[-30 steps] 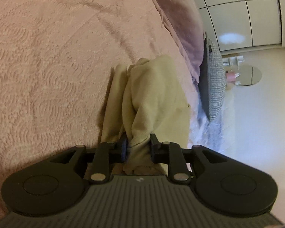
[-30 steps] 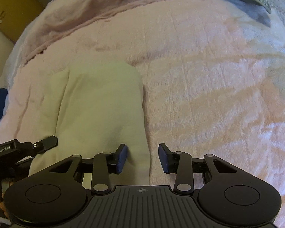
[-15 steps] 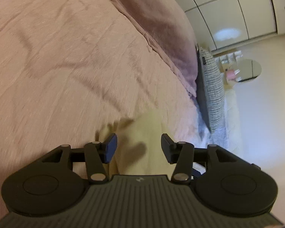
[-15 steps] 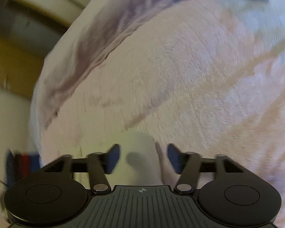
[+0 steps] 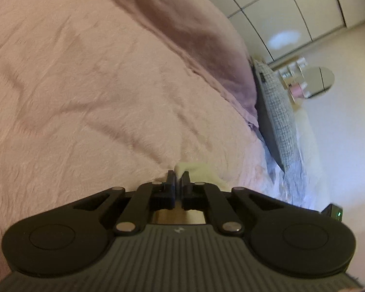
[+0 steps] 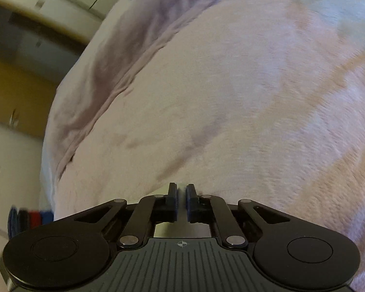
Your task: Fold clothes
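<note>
Pink bedspread (image 5: 90,102) covers the bed. Left gripper (image 5: 178,178) pinches the pale garment (image 5: 202,171) at its near edge; right gripper (image 6: 181,192) is clamped on the same pale cloth. Soft, light fabric: grip hems or corners.

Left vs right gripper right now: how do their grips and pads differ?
The left gripper pinches a clearly visible tuft of the cream garment; at the right gripper only a thin pale sliver shows between the pads. The left gripper's pads look black; the right gripper's pads are blue. The left gripper faces the grey checked pillow; the right faces the mauve blanket. Both are closed, low over the pink bedspread.
</note>
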The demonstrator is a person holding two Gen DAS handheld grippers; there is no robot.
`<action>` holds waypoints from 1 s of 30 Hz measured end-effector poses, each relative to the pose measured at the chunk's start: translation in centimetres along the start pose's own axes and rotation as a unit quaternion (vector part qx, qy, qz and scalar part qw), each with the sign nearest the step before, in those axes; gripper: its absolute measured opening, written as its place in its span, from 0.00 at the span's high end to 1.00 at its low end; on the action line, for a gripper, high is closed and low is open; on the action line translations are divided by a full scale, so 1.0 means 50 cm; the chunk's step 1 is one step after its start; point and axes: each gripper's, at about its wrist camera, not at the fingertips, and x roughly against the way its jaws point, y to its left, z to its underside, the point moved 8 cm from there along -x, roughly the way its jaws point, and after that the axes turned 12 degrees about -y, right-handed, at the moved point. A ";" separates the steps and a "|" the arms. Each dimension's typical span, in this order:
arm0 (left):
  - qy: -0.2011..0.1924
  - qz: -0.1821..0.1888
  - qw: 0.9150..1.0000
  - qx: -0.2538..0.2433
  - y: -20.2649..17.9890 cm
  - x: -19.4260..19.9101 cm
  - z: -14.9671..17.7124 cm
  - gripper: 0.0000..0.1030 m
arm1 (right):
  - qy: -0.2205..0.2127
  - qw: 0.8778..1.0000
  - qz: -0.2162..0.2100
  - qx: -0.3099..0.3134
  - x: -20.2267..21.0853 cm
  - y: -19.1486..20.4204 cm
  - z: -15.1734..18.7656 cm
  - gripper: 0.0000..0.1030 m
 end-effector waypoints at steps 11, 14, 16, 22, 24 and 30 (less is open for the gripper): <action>0.014 -0.002 0.999 -0.038 -0.050 -0.018 -0.044 0.63 | 0.020 0.999 -0.027 0.016 0.013 0.026 -0.039 0.71; 0.053 0.004 0.996 -0.065 -0.067 -0.061 -0.036 0.57 | 0.030 0.999 -0.031 0.010 0.004 0.024 -0.038 0.71; 0.078 -0.003 0.993 -0.091 -0.071 -0.094 -0.020 0.64 | 0.044 0.999 -0.027 0.010 -0.009 0.023 -0.028 0.71; 0.053 0.017 0.995 -0.087 -0.079 -0.098 -0.010 0.98 | 0.022 0.998 -0.031 0.052 -0.009 0.030 -0.009 0.95; 0.040 0.012 0.996 -0.079 -0.069 -0.096 -0.011 0.98 | 0.006 0.997 -0.030 0.065 -0.002 0.027 -0.006 0.96; 0.028 -0.027 0.998 -0.058 -0.038 -0.095 0.000 0.94 | 0.011 0.999 -0.002 0.036 -0.034 0.009 0.008 0.92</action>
